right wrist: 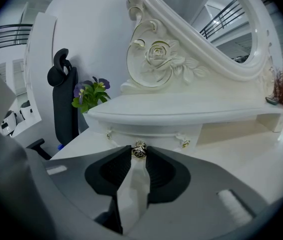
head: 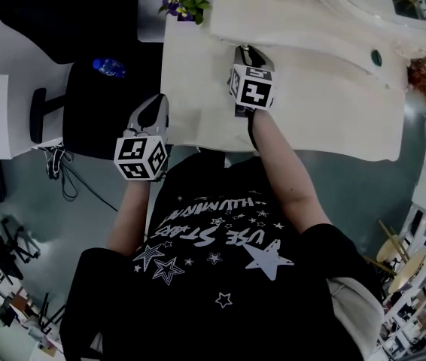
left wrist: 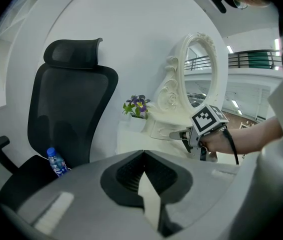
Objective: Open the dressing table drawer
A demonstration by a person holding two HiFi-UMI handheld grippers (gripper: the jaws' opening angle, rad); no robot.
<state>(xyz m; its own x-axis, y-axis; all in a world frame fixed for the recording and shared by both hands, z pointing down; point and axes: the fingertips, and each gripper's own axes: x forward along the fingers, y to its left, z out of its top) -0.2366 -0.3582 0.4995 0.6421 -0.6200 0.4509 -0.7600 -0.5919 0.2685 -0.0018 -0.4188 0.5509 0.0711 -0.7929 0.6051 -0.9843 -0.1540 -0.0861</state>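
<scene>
Two grippers are in our hands at the white dressing table [head: 311,104]. The right gripper [head: 247,55] reaches in over the tabletop, its jaws pinched on the small metal knob [right wrist: 139,150] of the drawer [right wrist: 151,133]. The drawer sits under the curved shelf below the oval mirror [right wrist: 216,19]. We cannot tell whether its front stands out from the frame.

The left gripper [left wrist: 143,156] hangs just off the table's left edge. Its jaws are pressed together with nothing between them, and they point toward a black office chair [left wrist: 71,109]. A blue-capped water bottle [left wrist: 56,162] rests on the chair seat. Purple flowers [left wrist: 137,105] stand at the table's back left corner, beside the carved mirror base.
</scene>
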